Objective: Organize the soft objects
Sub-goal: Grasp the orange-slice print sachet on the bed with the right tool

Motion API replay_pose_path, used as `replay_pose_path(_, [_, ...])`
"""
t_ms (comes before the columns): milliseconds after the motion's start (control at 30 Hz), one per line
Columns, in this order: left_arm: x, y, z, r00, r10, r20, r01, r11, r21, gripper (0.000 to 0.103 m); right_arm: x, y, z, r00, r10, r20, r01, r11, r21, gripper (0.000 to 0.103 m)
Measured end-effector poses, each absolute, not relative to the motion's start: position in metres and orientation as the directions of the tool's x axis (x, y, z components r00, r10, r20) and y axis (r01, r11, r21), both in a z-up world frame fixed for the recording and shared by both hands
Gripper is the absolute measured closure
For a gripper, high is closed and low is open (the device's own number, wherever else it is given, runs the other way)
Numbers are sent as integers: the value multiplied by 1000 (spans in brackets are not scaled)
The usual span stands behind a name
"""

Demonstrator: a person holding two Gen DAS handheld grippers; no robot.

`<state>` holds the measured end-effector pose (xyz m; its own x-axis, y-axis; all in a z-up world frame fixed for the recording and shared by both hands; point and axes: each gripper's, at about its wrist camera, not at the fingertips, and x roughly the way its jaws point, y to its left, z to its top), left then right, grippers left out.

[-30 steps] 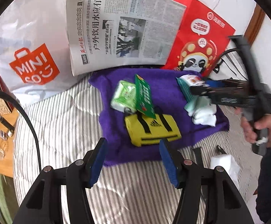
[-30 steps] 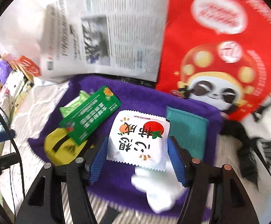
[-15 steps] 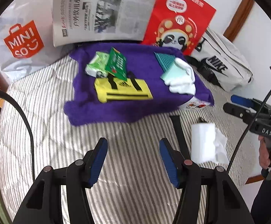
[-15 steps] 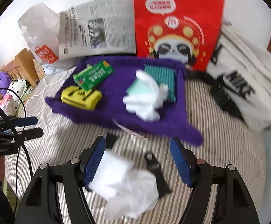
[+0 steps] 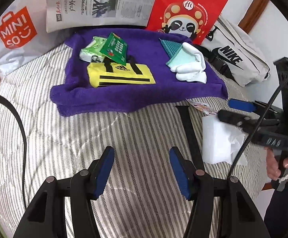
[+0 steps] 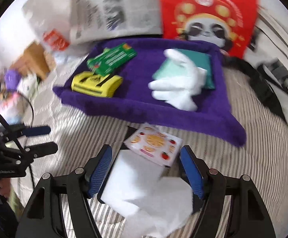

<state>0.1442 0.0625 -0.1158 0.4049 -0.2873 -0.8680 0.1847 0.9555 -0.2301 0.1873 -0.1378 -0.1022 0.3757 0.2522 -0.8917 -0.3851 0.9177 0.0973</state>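
Right gripper (image 6: 144, 168) nearer: jaws open, straddling the white tissue pack (image 6: 138, 180) on the bed, just in front of the purple towel (image 6: 144, 107), no pad contact visible. Pack's long axis looks aligned with the fingers. Left gripper (image 5: 142, 166) open, empty, pack off to its right.

Layout of my bed.
Towel (image 5: 140, 91) bears pouch (image 5: 122, 75) left, gloves (image 5: 191, 67) right; before it, snack packet (image 6: 153, 144) lies on tissue pack (image 6: 136, 186).

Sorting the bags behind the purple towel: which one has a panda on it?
The red paper bag, standing between the newspaper and the white Nike bag. The Miniso bag and Nike bag carry only logos.
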Motion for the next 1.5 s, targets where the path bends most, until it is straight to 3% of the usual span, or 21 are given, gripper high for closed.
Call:
replay_pose_path(133, [148,59,-120,390,-292,-873,195,953,-231,47,196,-113,-121,362,137,-922,-436,899,-38,35])
replay_pose_path(200, [149,59,-121,388,-295,-873,201,952,-233,47,202,-108,-131,346,97,-933,-450,890,-74,54])
replay_pose_path(233, [151,60,-122,388,-298,-872,198,951,-237,47,205,-107,-133,334,100,-937,-455,888,-68,68])
replay_pose_path(267, [152,61,-123,387,-300,-872,194,951,-241,47,206,-108,-133,333,100,-937,-453,889,-67,92])
replay_pose_path(567, [159,74,-129,386,-309,-869,172,950,-261,47,213,-125,-110,379,90,-921,-429,899,-88,101])
replay_pose_path(833, [161,81,-137,376,-315,-871,147,949,-280,47,216,-152,-117,319,119,-940,-388,922,-15,98])
replay_pose_path(900, [161,81,-138,374,-315,-872,150,949,-279,47,215,-158,-120,301,116,-946,-383,924,-8,77])
replay_pose_path(933, [161,81,-139,372,-316,-873,150,948,-279,47,215,-161,-122,303,103,-947,-370,929,-18,55])
replay_pose_path(967, [161,81,-139,371,-316,-873,149,948,-280,47,216,-163,-125,306,99,-947,-354,935,-16,42])
replay_pose_path(1100, [161,75,-143,357,-326,-875,161,944,-287,47,218,-156,-134,259,178,-949,-361,929,75,42])
replay_pose_path(1333, [160,71,-145,343,-313,-886,171,948,-269,47,227,-146,-157,247,52,-968,-358,933,-42,42])
replay_pose_path(1433, [158,76,-144,345,-306,-887,168,950,-262,47,226,-147,-155,243,73,-967,-366,930,-22,41])
replay_pose_path(1500, [158,80,-143,352,-304,-885,160,951,-263,47,223,-144,-154,268,71,-961,-381,924,-38,49])
